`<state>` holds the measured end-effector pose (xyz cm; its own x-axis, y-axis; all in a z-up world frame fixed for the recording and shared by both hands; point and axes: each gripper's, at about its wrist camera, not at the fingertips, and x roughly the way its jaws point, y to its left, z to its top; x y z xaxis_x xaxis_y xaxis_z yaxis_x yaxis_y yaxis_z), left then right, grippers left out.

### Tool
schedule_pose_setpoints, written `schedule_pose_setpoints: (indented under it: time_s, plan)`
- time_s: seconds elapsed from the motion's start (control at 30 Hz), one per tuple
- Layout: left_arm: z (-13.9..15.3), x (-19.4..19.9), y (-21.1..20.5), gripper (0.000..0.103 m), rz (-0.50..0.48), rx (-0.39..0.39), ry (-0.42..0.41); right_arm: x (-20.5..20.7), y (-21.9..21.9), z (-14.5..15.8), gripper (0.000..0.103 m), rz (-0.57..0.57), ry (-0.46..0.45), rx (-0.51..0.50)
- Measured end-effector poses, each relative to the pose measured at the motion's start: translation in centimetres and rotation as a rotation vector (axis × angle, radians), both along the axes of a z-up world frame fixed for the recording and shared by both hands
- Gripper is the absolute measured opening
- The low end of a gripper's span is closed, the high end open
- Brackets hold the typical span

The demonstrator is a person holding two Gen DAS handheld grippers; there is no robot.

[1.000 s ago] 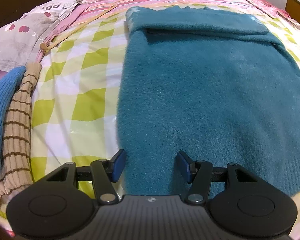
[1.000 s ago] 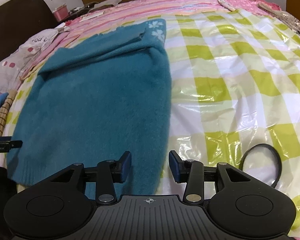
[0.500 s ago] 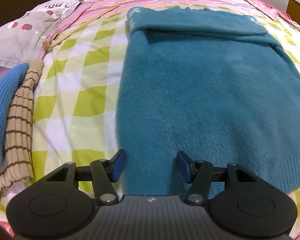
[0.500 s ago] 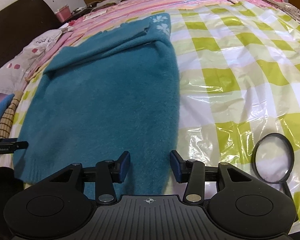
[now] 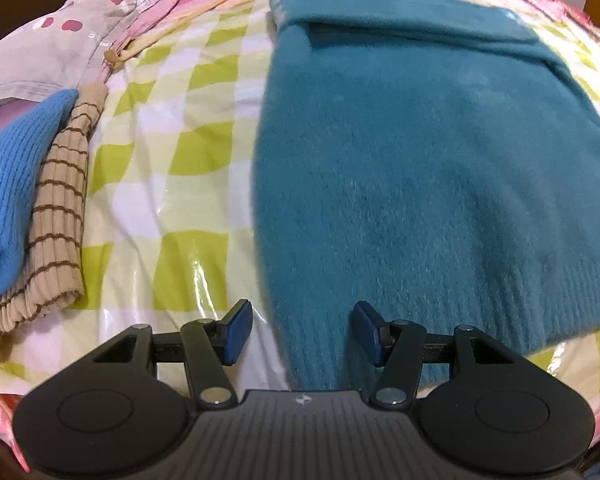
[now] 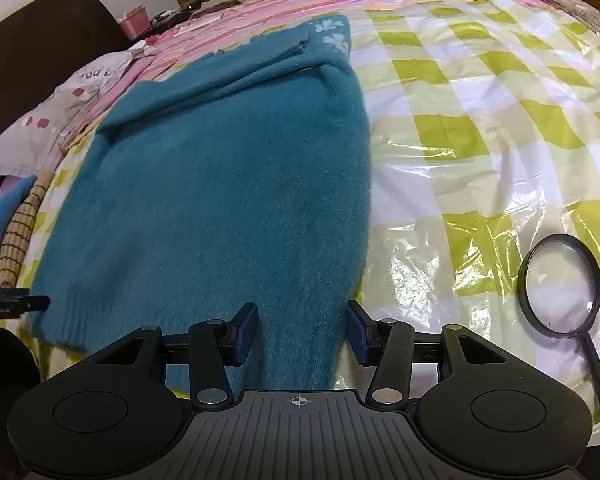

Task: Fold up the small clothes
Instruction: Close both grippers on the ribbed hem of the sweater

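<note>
A fuzzy teal sweater (image 5: 420, 152) lies flat on the green-checked plastic sheet, its sleeves folded across the far end. It also shows in the right wrist view (image 6: 228, 184). My left gripper (image 5: 303, 332) is open, its jaws straddling the sweater's near left hem corner. My right gripper (image 6: 302, 332) is open, its jaws straddling the near right hem corner. Neither gripper holds the fabric.
A blue knit garment (image 5: 8, 188) and a beige striped one (image 5: 58, 224) lie at the left. A grey pillow (image 5: 56, 48) lies behind them. A magnifying glass (image 6: 560, 284) lies on the checked sheet (image 6: 480, 128) at the right. The left gripper's tip (image 6: 8, 304) shows at the left edge.
Both grippers have drawn back toward the near hem and dropped lower over it. The magnifying glass has come fully into the right view. The sweater has not moved.
</note>
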<state>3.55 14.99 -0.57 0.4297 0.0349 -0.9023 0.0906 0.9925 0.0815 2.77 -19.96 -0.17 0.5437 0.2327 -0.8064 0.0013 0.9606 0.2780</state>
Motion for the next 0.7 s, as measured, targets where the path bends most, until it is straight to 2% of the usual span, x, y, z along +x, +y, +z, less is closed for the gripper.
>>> schedule_pose_setpoints:
  time_s: [0.13, 0.3, 0.4, 0.7]
  plan:
    - [-0.4, 0.6, 0.8, 0.057, 0.049, -0.054, 0.048, -0.1, -0.3, -0.2, 0.048, -0.005, 0.012, 0.024]
    - [-0.3, -0.1, 1.1, 0.044, 0.042, -0.097, 0.025, -0.6, 0.2, -0.3, 0.048, 0.010, 0.009, 0.032]
    - [-0.3, -0.3, 1.1, 0.040, 0.043, -0.113, 0.015, -0.6, 0.3, -0.3, 0.048, 0.010, 0.010, 0.033]
    - [-0.5, -0.1, 1.6, 0.041, 0.060, -0.155, 0.017, 0.1, 0.4, -0.5, 0.048, 0.025, 0.014, 0.070]
